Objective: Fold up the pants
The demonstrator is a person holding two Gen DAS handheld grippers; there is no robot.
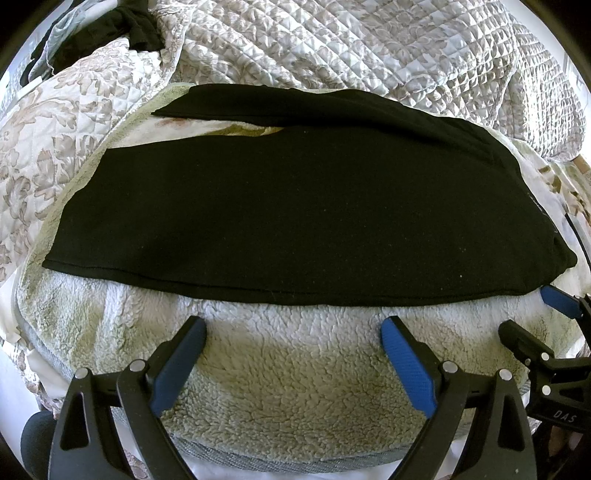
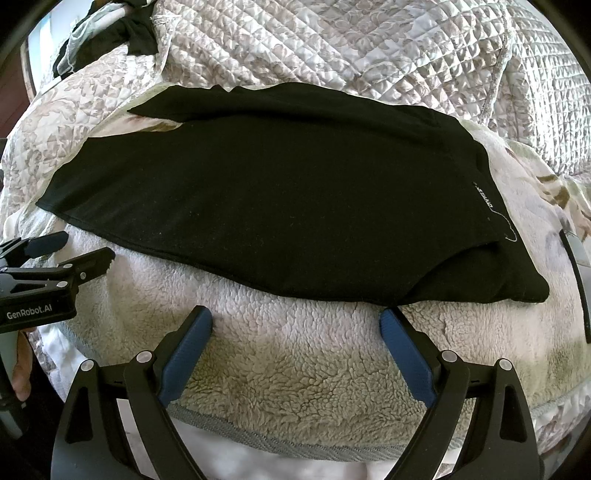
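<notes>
Black pants point(image 1: 280, 206) lie flat on a fleece blanket point(image 1: 295, 373), legs stretched left with a gap between them, waist to the right. My left gripper point(image 1: 293, 328) is open just short of the pants' near hem, nothing between its blue pads. In the right wrist view the pants point(image 2: 277, 192) carry a white printed label point(image 2: 485, 195) near the waist. My right gripper point(image 2: 295, 317) is open too, its right fingertip almost touching the near edge by the waist corner. Each gripper shows in the other's view: the right gripper point(image 1: 532, 317) and the left gripper point(image 2: 79, 249).
A quilted floral bedspread point(image 1: 332, 48) covers the bed behind and to the left. A crumpled dark garment point(image 1: 122, 33) lies at the far left corner. A grey strap-like object point(image 2: 576, 266) sits at the right edge. A person's hand point(image 2: 22, 373) holds the left gripper.
</notes>
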